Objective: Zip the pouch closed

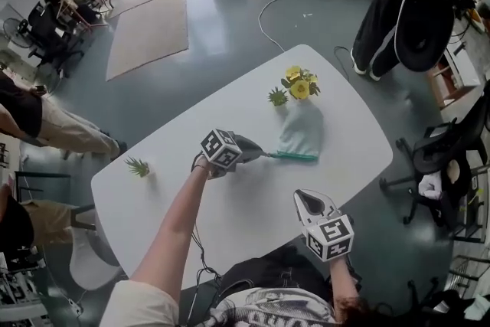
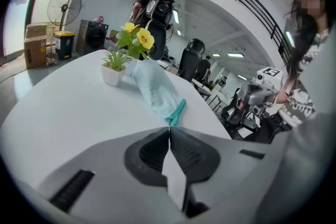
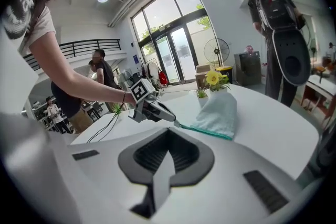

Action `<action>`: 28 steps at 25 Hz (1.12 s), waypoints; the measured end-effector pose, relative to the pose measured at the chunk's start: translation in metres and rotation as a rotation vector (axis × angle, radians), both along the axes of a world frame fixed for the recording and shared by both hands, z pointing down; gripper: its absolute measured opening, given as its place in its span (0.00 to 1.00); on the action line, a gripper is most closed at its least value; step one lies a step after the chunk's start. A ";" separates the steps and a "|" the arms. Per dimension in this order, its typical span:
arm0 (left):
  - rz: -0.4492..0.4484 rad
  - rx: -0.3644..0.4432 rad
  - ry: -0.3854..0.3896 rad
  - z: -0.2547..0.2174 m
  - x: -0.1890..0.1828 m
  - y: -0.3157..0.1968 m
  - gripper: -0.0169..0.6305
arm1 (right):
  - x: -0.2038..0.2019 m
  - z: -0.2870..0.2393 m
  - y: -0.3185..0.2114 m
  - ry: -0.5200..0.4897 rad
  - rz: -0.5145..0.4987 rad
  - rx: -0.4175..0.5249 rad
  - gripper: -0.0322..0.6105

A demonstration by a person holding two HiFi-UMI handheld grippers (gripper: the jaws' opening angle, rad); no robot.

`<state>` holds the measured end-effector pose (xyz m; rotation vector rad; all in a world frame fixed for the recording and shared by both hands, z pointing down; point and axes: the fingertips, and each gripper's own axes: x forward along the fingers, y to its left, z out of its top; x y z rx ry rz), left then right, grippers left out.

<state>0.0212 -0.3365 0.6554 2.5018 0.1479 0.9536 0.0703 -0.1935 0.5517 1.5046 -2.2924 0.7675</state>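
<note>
The pouch [image 1: 301, 130] lies lengthwise 12 to 6 o'clock, zip edge [image 1: 295, 156] at 6; the left gripper [image 1: 264, 154] pinches that edge's 9 o'clock tip. The right gripper [image 1: 309, 200] is pressed together, empty.

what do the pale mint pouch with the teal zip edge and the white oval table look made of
Pale mint pouch: seemingly soft woven or quilted fabric, matte; it slumps and shows a fine grid texture. Its teal zip edge looks like fabric tape. White table: hard, smooth, probably laminate; faint sheen, no grain.
</note>
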 end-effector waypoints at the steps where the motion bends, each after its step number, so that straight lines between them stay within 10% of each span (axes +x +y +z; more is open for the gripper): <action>1: -0.014 0.008 0.011 -0.003 0.000 0.004 0.05 | -0.002 -0.001 -0.001 0.005 -0.005 0.002 0.05; 14: -0.306 -0.012 0.156 -0.051 0.008 0.077 0.05 | -0.018 0.024 -0.006 0.115 -0.096 -0.066 0.09; 28: -0.410 -0.028 0.173 -0.074 0.025 0.127 0.05 | -0.005 0.072 0.002 0.144 -0.112 -0.193 0.24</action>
